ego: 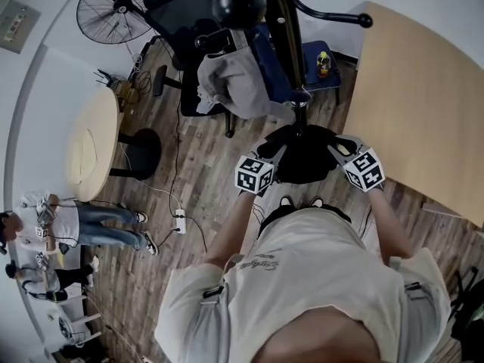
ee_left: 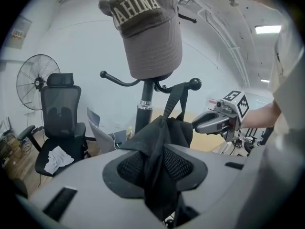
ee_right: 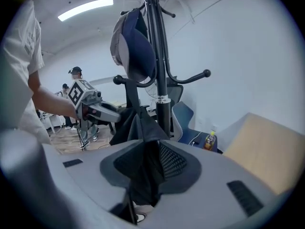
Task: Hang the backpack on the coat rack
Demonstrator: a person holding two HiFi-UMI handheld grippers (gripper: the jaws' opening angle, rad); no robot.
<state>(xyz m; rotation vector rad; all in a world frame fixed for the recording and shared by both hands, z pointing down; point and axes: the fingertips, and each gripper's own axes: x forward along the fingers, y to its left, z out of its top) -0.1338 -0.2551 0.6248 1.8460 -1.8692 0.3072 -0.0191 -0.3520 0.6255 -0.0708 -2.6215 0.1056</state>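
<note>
The black backpack (ego: 302, 157) hangs by its strap (ee_left: 174, 99) from a low hook of the black coat rack (ego: 291, 51). A grey cap (ee_left: 145, 32) sits higher on the rack. My left gripper (ee_left: 159, 149) is shut on a fold of backpack fabric at its left side and is also seen from the right gripper view (ee_right: 107, 112). My right gripper (ee_right: 148, 151) is at the bag's right side with its jaws open. Black fabric still lies loosely in the gap between them. From the head view both grippers, left (ego: 277, 153) and right (ego: 334, 150), flank the bag.
A black office chair (ego: 181, 21) with a grey garment and a floor fan (ego: 113, 6) stand behind the rack. A blue seat with a bottle (ego: 323, 63) is beside it. A wooden tabletop (ego: 423, 104) lies to the right and a round table (ego: 91, 142) to the left. People (ego: 83, 225) stand at far left.
</note>
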